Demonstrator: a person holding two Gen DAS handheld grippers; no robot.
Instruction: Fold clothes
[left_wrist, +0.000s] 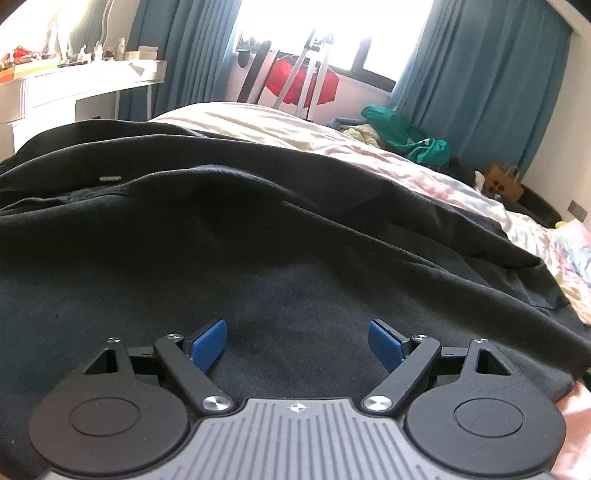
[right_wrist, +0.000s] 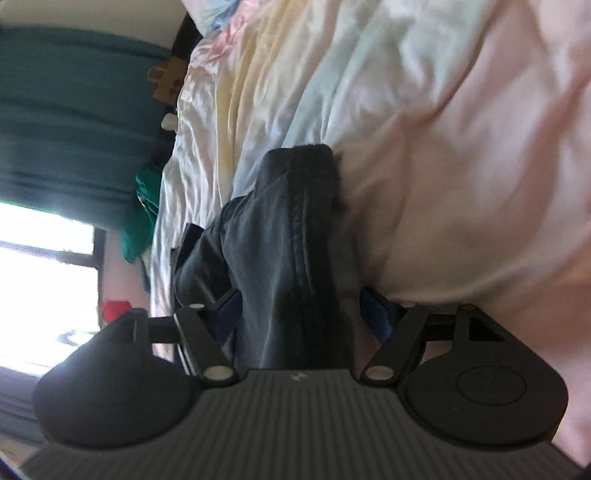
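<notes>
Right gripper (right_wrist: 295, 310), nearest, clamps a bunched hem of the black cotton garment (left_wrist: 258, 229); left gripper (left_wrist: 295, 343) hovers spread-fingered and empty over the cloth lying across the pastel bedsheet (right_wrist: 443, 129). Bunched grip may slip or drag creases. Beyond: crumpled green clothing (left_wrist: 402, 136), teal curtains (left_wrist: 487, 85), nothing obstructing.

Daylight is pouring through the window (left_wrist: 314, 33), blowing it out to pure white in both views. The dark garment (left_wrist: 258, 229) is soaking up light and losing detail. Fisheye distortion is bending the curtains (left_wrist: 480, 74) and room edges. The right wrist view is smearing with motion blur across the bedding (right_wrist: 443, 129).
</notes>
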